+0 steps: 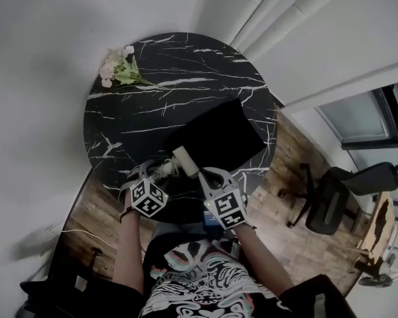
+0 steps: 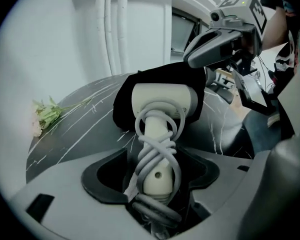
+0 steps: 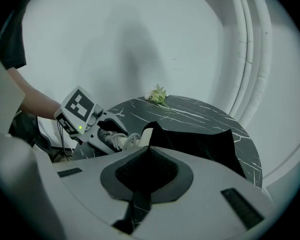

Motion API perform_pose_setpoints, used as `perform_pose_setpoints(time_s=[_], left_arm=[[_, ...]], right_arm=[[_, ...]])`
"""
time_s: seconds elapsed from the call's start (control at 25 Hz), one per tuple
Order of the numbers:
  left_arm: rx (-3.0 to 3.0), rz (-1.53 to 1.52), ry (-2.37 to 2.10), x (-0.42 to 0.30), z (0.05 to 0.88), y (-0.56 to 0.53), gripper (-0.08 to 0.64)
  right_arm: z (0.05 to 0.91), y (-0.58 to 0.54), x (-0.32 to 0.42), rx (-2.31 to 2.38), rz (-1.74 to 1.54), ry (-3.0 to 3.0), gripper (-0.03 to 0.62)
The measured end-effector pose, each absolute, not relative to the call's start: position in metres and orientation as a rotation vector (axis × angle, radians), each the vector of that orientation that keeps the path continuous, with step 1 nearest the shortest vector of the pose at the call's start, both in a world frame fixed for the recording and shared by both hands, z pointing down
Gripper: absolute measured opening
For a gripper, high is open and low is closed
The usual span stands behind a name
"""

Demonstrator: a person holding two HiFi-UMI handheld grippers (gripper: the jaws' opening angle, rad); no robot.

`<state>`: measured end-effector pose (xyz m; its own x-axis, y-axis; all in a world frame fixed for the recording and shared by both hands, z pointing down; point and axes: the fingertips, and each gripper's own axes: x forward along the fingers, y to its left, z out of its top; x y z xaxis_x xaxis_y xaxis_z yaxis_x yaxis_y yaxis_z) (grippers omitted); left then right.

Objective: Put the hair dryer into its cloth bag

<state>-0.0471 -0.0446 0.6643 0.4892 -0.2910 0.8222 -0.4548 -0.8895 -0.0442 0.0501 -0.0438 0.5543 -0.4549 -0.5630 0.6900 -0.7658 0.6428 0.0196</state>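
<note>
hair dryer: head inside mouth of black bag on table, handle out | L claw wide, handle betw. jaws, unpinched | R claw closed on bag lip | prob. hard, slick, lightish; grip cord-wrapped handle

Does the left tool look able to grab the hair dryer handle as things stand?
Probably yes: the hair dryer handle, cord wound round it, sits between the open jaws of the left tool, nothing else in the gap.
</note>
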Motion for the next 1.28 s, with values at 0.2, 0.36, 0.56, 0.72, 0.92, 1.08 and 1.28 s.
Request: perform_pose_setpoints(time_s=[0.2, 0.36, 0.56, 0.72, 0.92, 1.08, 1.28], left_arm=[[2.506, 1.395, -0.663, -0.08, 0.665, -0.023, 0.339], [2.466, 1.428, -0.746, -0.11, 0.665, -0.007, 0.339], [2.455, 1.353, -0.762, -0.113, 0.667, -0.001, 0.33], [2.45, 1.343, -0.719, -0.108, 0.667, 0.003, 0.238], [2.439, 1.352, -0.771, -0.111, 0.666, -0.001, 0.151], [2.46, 1.336, -0.773, -0.107, 0.659, -0.009, 0.136], [2.49, 1.28, -0.765, -0.094, 0.649, -0.027, 0.129]], right_arm=[[0.557, -0.046, 0.051, 1.044, 0.411, -2.179, 0.023], [0.556, -0.047, 0.052, 1.062, 0.425, -2.182, 0.023], [0.556, -0.045, 0.052, 1.058, 0.425, -2.18, 0.023], [0.556, -0.043, 0.051, 1.054, 0.427, -2.179, 0.023], [0.557, -0.042, 0.048, 1.043, 0.426, -2.181, 0.023], [0.557, -0.04, 0.046, 1.034, 0.426, -2.181, 0.023], [0.555, -0.042, 0.044, 1.021, 0.417, -2.187, 0.023]])
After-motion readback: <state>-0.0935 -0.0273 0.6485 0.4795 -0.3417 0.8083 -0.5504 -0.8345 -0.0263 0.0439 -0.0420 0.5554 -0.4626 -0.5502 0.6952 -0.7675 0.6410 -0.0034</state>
